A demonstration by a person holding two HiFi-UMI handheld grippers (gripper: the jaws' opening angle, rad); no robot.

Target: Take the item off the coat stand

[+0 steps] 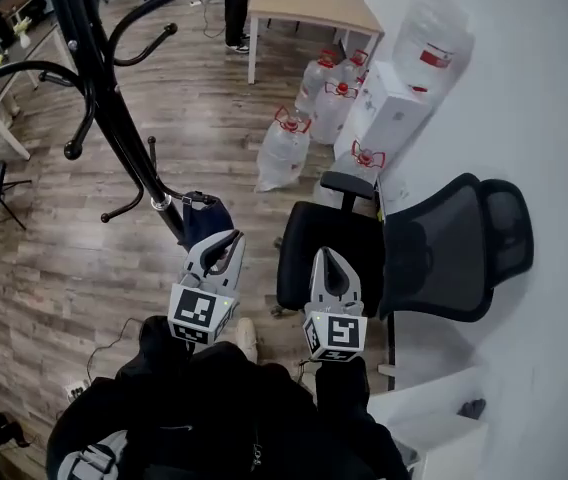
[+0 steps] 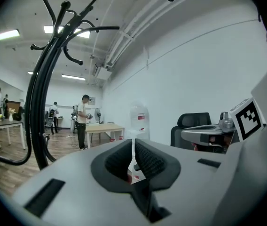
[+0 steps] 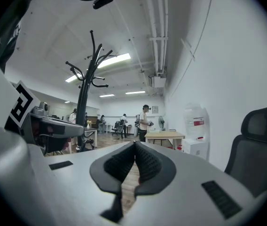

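The black coat stand rises at the upper left, its curved hooks bare in the head view. It also shows in the left gripper view as coat stand and in the right gripper view as coat stand. A dark blue item sits low against the pole, just beyond my left gripper. That gripper is shut and holds nothing; its pads almost meet. My right gripper hangs beside it over the chair seat, shut and empty, its pads pressed together.
A black office chair stands at the right against the white wall. Several water jugs and a white dispenser lie beyond it. A wooden table with a person beside it is at the far end. Wooden floor spreads left.
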